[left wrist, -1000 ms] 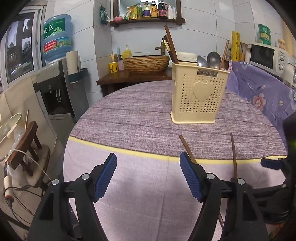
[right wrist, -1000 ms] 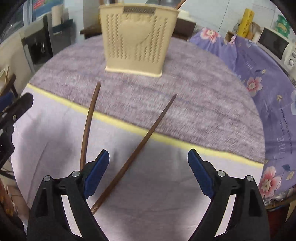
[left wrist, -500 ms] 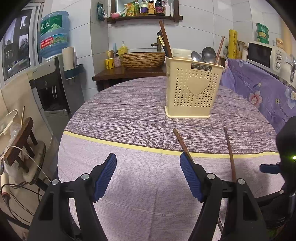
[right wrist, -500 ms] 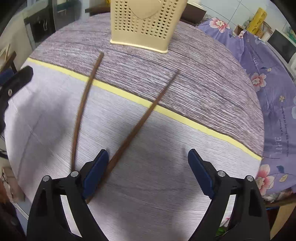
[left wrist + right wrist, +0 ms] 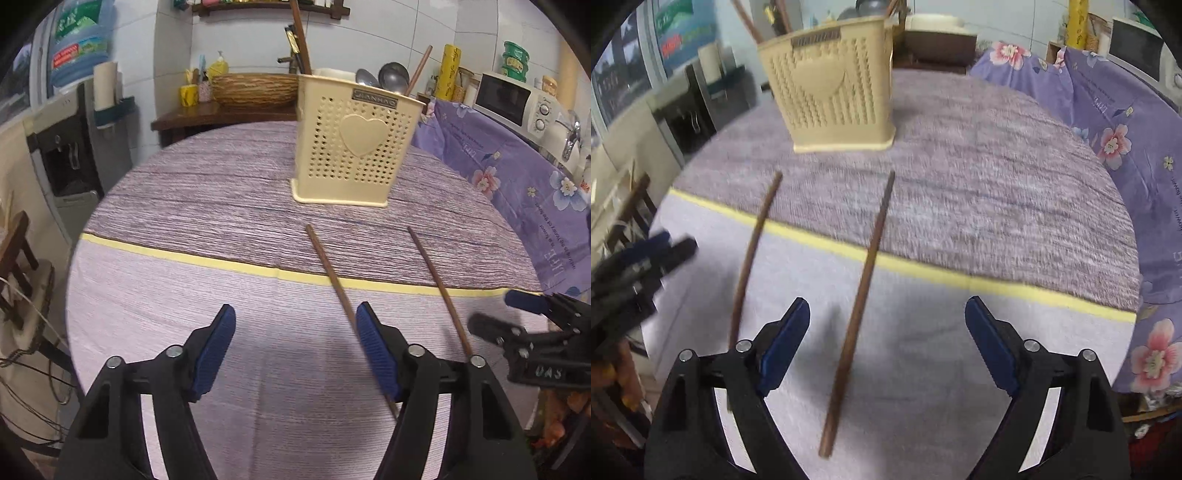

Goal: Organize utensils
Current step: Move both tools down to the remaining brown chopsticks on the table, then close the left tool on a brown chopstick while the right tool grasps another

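Two brown chopsticks lie on the round table, pointing toward a cream perforated utensil holder (image 5: pixel 354 147) with a heart on its front; the holder also shows in the right wrist view (image 5: pixel 831 99). The left chopstick (image 5: pixel 332 277) runs just inside my left gripper's right finger. The right chopstick (image 5: pixel 437 288) lies beside it. My left gripper (image 5: pixel 295 350) is open and empty. My right gripper (image 5: pixel 886 347) is open and empty above the near end of the right chopstick (image 5: pixel 860 295), with the left chopstick (image 5: pixel 753 254) off to its left. The holder holds spoons and chopsticks.
The tablecloth (image 5: pixel 221 206) is purple with a yellow stripe (image 5: pixel 184 256). A purple floral cloth (image 5: pixel 498 162) covers a surface on the right. A water dispenser (image 5: pixel 70 155) stands at the left, a microwave (image 5: pixel 517 99) at the back right.
Both grippers have shifted. The right gripper now has one chopstick between its fingers instead of against its left finger. The chopsticks lie as before.
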